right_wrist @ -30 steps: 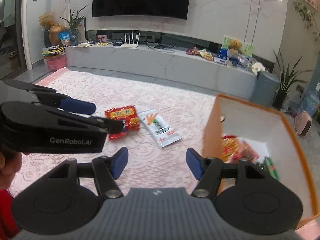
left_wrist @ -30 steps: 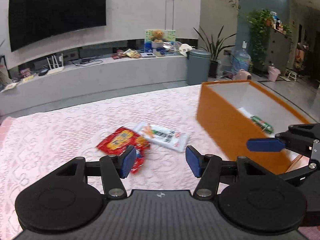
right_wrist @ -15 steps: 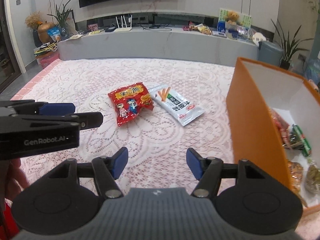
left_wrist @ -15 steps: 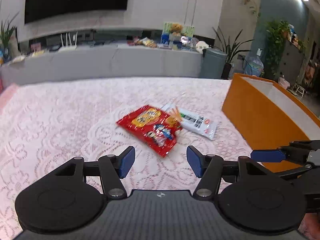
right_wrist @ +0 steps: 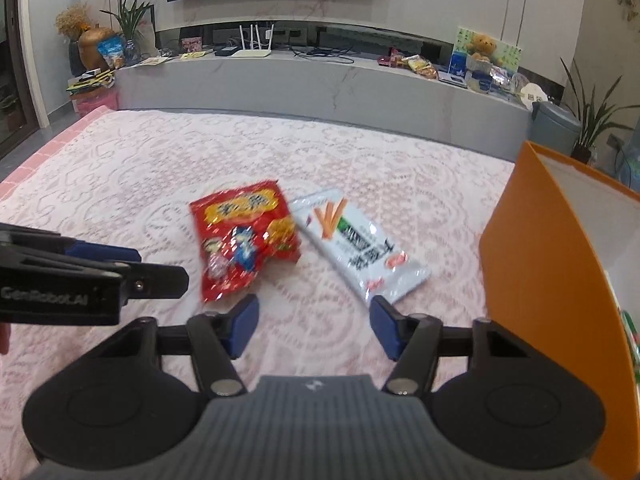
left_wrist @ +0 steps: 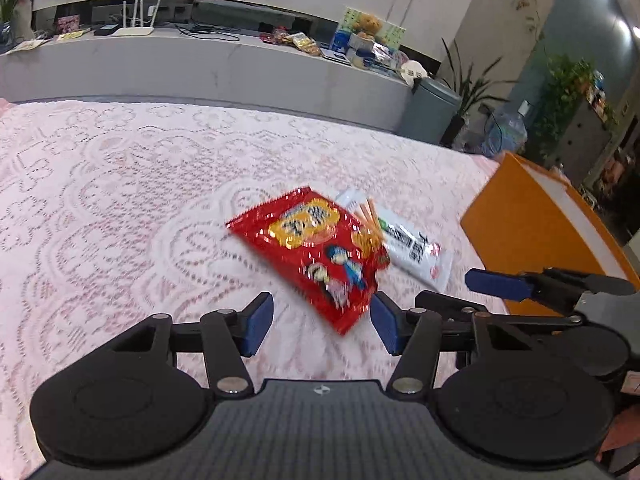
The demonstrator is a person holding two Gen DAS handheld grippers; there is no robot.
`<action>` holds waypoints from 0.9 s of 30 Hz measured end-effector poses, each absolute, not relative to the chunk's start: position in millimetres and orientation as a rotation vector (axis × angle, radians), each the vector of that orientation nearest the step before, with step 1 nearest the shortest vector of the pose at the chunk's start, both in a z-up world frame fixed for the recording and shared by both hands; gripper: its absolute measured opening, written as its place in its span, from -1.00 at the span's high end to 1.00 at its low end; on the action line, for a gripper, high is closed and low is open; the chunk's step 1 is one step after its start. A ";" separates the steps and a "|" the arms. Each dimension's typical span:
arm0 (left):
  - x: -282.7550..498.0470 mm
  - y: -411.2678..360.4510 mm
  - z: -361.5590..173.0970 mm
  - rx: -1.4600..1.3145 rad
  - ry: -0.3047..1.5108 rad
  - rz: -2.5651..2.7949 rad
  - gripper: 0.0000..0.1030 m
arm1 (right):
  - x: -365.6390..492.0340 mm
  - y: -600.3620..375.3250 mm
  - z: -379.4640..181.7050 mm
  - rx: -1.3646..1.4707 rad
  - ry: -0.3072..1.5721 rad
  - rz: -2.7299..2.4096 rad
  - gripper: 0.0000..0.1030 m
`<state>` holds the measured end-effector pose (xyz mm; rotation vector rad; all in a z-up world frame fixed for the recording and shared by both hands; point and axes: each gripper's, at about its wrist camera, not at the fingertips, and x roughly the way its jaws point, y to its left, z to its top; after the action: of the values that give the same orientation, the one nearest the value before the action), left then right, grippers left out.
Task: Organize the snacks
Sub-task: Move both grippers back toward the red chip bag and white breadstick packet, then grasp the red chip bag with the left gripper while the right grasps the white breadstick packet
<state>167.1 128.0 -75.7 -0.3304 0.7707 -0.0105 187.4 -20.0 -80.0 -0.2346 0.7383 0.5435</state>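
Two snack packets, red packet (left_wrist: 316,252) and white packet (right_wrist: 360,248), lie mid-frame on the lace cloth (left_wrist: 100,200); left gripper (left_wrist: 322,322) and right gripper (right_wrist: 314,326), jaws apart and closing, hold nothing; orange box (right_wrist: 536,280) at right edge.

chip bag (right_wrist: 244,236) left of stick pack (right_wrist: 360,248) | box (right_wrist: 536,280) right | all on tablecloth (right_wrist: 120,184)

Both tongs tilt downward side by side, the left tongs (left_wrist: 322,322) and right tongs (right_wrist: 312,326) closing on nothing.
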 end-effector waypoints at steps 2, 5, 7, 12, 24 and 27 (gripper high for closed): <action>176.4 127.2 -75.6 -0.353 0.776 -0.015 -0.30 | 196.6 -16.8 -80.7 -0.246 0.723 0.536 0.02; 192.2 126.7 -77.7 -0.384 0.797 0.008 -0.38 | 211.5 -13.5 -84.0 -0.265 0.709 0.513 0.02; 201.8 128.0 -79.0 -0.409 0.802 0.036 -0.40 | 220.8 -13.0 -86.4 -0.256 0.714 0.511 0.02; 213.7 140.8 -83.6 -0.549 0.801 0.088 -0.42 | 237.5 -5.9 -93.1 -0.282 0.704 0.505 0.02; 231.0 147.8 -96.9 -0.606 0.887 0.178 -0.51 | 240.6 12.0 -103.2 -0.254 0.730 0.586 0.02; 235.2 140.6 -95.3 -0.547 0.906 0.198 -0.62 | 234.7 16.4 -104.1 -0.260 0.727 0.610 0.02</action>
<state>235.2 140.6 -95.3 -0.5466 0.9060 0.1984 234.7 16.4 -104.1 -0.2598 0.7273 0.6096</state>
